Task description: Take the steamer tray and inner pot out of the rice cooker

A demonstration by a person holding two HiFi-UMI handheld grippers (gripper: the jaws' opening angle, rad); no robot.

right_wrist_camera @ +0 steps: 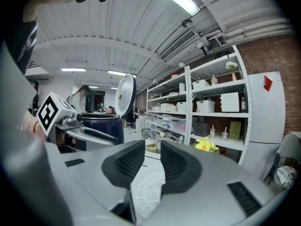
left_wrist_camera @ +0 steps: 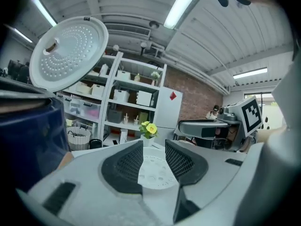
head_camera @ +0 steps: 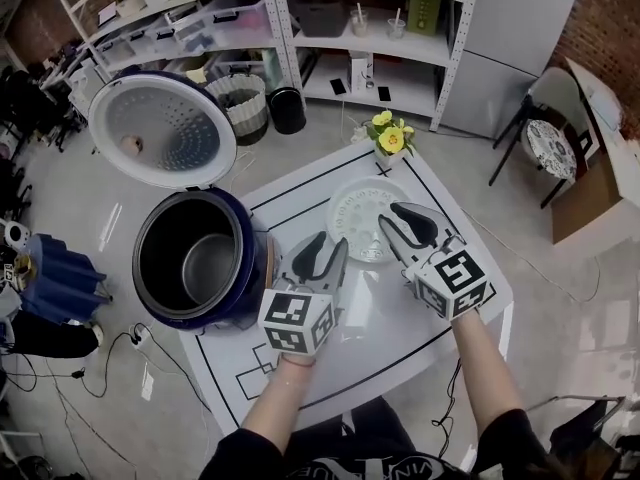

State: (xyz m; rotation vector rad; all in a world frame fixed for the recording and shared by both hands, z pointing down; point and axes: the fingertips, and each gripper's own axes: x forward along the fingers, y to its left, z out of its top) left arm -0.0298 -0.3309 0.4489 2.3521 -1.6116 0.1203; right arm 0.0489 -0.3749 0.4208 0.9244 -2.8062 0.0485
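The white perforated steamer tray lies flat on the white table, apart from the cooker. The dark blue rice cooker stands open at the table's left, with the metal inner pot still inside it. My left gripper hovers open over the tray's left edge, nothing between its pads. My right gripper hovers open over the tray's right side, also holding nothing. In the left gripper view the tray shows on the table through the gap of the left gripper. In the right gripper view the tray lies below the right gripper.
The cooker's lid stands raised behind the pot. A small vase of yellow flowers sits at the table's far edge. The table carries black taped lines. Shelving with bins stands beyond, a chair at the right, and cables on the floor at the left.
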